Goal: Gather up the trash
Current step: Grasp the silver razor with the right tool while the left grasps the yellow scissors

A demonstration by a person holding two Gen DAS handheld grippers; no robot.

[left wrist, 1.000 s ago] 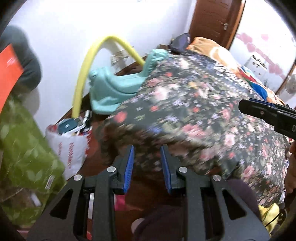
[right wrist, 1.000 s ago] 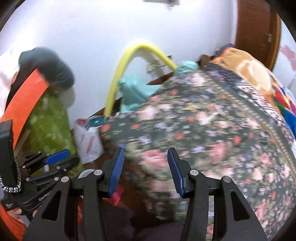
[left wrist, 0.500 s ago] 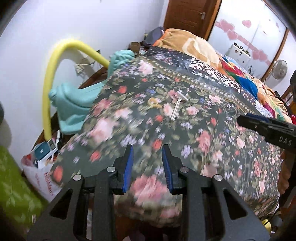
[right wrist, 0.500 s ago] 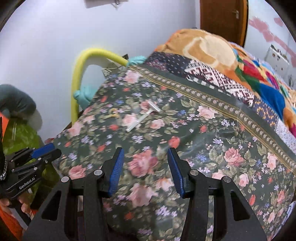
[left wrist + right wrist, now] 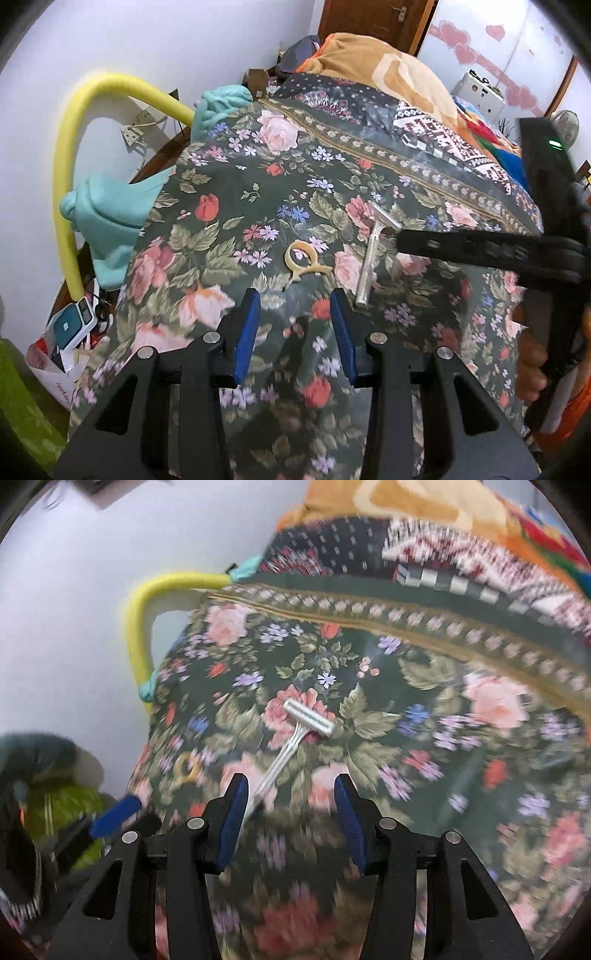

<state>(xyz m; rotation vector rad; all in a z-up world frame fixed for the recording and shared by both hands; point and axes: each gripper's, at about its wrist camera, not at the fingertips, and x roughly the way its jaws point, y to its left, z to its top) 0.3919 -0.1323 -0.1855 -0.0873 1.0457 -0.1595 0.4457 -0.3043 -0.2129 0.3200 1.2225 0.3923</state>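
Here both the left claw (image 5: 293, 321) and right claw (image 5: 288, 806) hang open over the razor (image 5: 291, 746) on the floral blanket (image 5: 229, 206).

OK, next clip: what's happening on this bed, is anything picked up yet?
Nothing is picked up. A person holds both grippers over a floral bedspread. The right gripper hangs with open jaws near the handle end of a silver razor. The left gripper, also open and empty, points at a small beige plastic ring lying beside the razor. Both items rest loose on the cover.
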